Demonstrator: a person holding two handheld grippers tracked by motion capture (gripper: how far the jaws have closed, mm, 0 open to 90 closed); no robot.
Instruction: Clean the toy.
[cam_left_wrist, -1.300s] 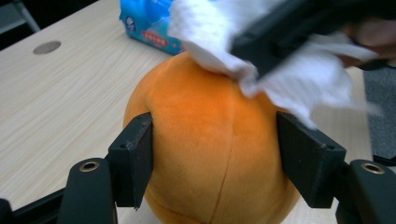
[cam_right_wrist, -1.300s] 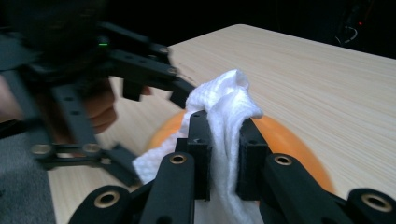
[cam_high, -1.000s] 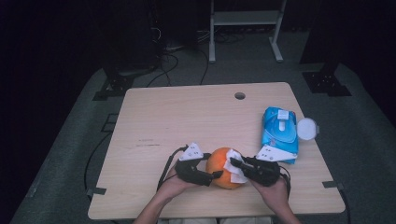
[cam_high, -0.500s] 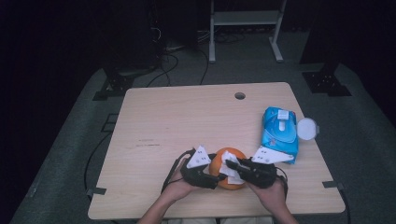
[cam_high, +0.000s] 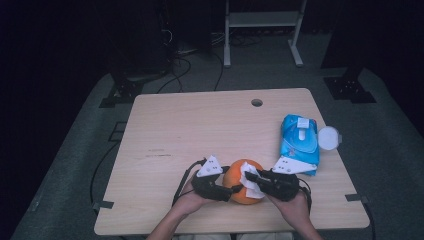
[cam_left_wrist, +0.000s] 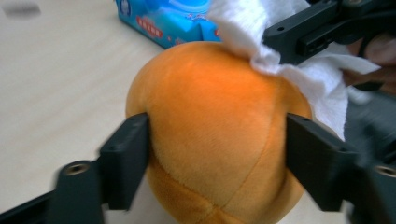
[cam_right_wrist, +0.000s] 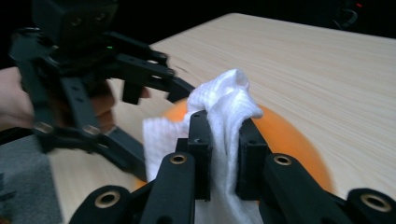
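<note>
Near the counter's (cam_high: 165, 125) front edge, the left claw (cam_left_wrist: 217, 154) grips the orange plush ball (cam_left_wrist: 215, 140) by its sides. The right claw (cam_right_wrist: 223, 154) pinches a white wipe (cam_right_wrist: 229, 107) against its top. Wiping looks underway; most of the ball seems untouched.

left gripper (cam_high: 227, 186): black two-jaw linkage, flat rectangular pads, brass-ringed pivot holes, grey three-cornered plate on top, black cable looping off the side away from the right gripper | right gripper (cam_high: 252, 178): same black build, brass-ringed pivots, small screw holes in pads, grey plate | forearms bare, no sleeves visible
</note>
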